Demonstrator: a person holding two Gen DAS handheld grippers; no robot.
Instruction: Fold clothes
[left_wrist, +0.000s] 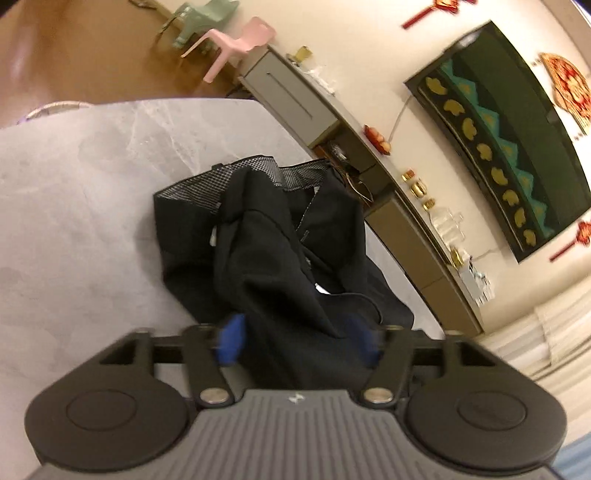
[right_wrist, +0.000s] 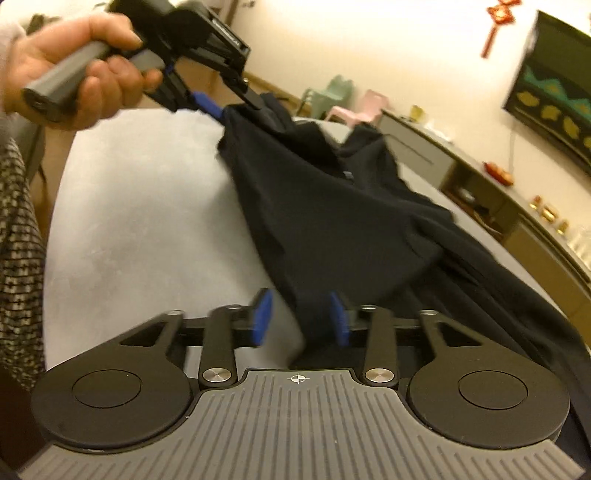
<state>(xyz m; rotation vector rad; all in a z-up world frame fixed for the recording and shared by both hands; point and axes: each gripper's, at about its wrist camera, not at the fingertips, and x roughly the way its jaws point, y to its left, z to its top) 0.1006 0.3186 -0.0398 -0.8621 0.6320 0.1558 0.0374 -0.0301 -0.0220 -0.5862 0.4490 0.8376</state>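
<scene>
A black garment (left_wrist: 280, 251) with a grey mesh lining (left_wrist: 258, 171) lies crumpled on the pale grey table (left_wrist: 74, 229). My left gripper (left_wrist: 297, 339) has a thick bunch of it filling the space between its blurred blue pads (left_wrist: 231, 338). The right wrist view shows a hand (right_wrist: 74, 70) holding the left gripper (right_wrist: 231, 105), with the garment (right_wrist: 332, 210) pulled up to it in a peak. My right gripper (right_wrist: 300, 319) is open at the garment's near end. Cloth touches its right pad (right_wrist: 338, 319), and bare table shows beside its left pad (right_wrist: 262, 317).
A long low cabinet (left_wrist: 417, 225) with jars and small items runs along the wall beyond the table, under a dark wall screen (left_wrist: 517, 147). A pink chair (left_wrist: 236, 40) and a green chair (left_wrist: 203, 18) stand on the wooden floor. A patterned sleeve (right_wrist: 18, 240) is at the left.
</scene>
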